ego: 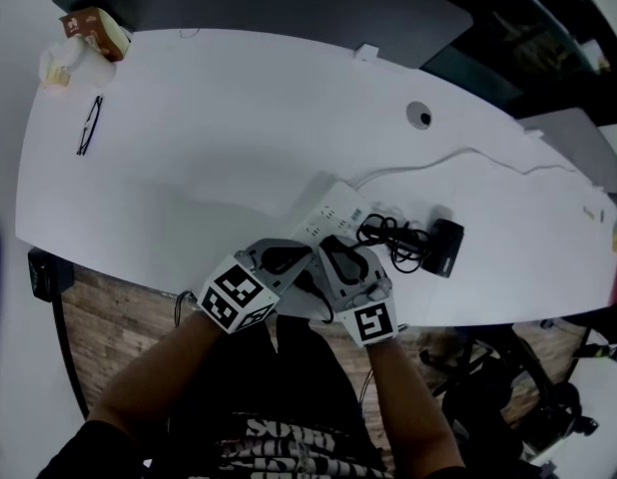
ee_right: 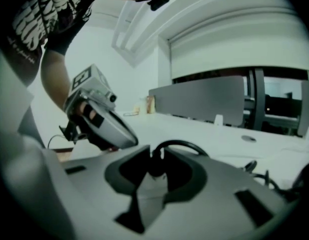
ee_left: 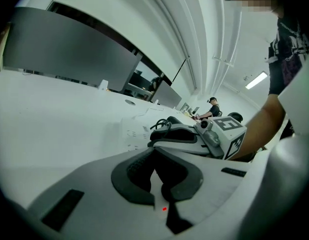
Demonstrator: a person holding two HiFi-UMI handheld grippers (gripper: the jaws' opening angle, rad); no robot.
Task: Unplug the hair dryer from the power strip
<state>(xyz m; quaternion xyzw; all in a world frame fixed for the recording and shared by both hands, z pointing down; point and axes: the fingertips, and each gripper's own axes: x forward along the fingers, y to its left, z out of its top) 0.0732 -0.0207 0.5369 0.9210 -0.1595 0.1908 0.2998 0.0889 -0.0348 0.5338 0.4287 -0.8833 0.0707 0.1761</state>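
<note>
On my right gripper (ee_right: 156, 150) the fingers are clamped on the black plug (ee_right: 155, 167), and its cord (ee_right: 182, 141) loops up over them. My left gripper (ee_left: 153, 151) has its fingers together, empty, just short of the white power strip (ego: 333, 210). The hair dryer (ego: 445, 246) lies on the worktop (ego: 239, 128) beside the strip.

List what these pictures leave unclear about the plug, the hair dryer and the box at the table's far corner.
- Whether the plug is in or out of the power strip: in the head view, the left gripper and right gripper cover it; in the right gripper view, that gripper's own body hides the strip.
- The hair dryer, its shape: head view, too small and dark.
- The box, its print: head view, too small.
</note>
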